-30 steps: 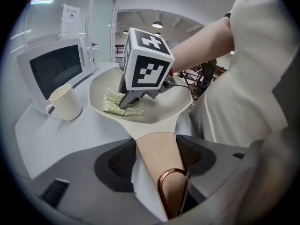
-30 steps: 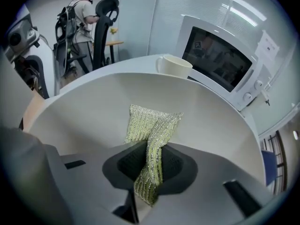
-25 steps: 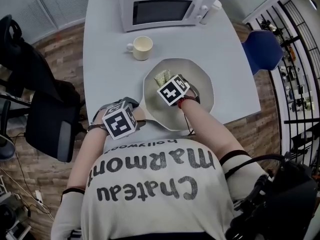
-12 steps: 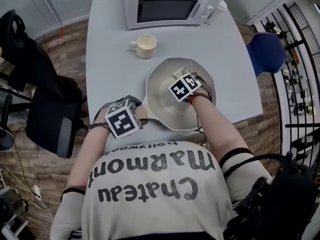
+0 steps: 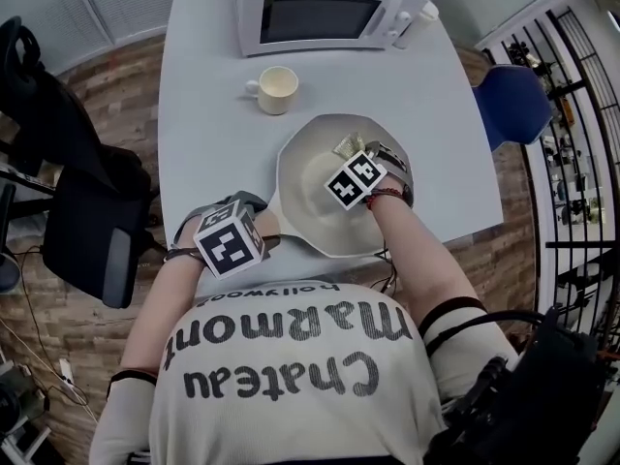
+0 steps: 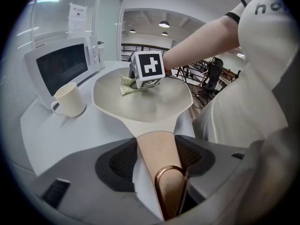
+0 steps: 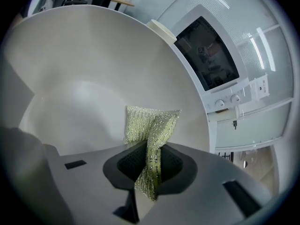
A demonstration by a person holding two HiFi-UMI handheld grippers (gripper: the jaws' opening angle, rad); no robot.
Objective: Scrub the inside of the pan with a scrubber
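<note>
Pinching scrubber (image 7: 152,123) between right gripper (image 7: 149,165) jaws

From my end I count 1 pan (image 5: 310,201), 1 scrubber (image 7: 149,125), 1 cup (image 5: 276,89), 1 microwave (image 5: 325,13) and 1 small white container (image 5: 423,13) next to it, all on 1 table (image 5: 203,95). Grippers: 2 total, i.e. 1 left gripper (image 6: 157,159) and 1 right gripper (image 7: 149,165), w/ 1 marker cube apiece, so 2 cubes, the left cube (image 5: 231,241) and the right cube (image 5: 355,180). Chairs: 2 on the floor, i.e. 1 black office chair (image 5: 82,231) and 1 blue chair (image 5: 511,100); ppl: just 1 person (image 5: 281,376) in my views.
</note>
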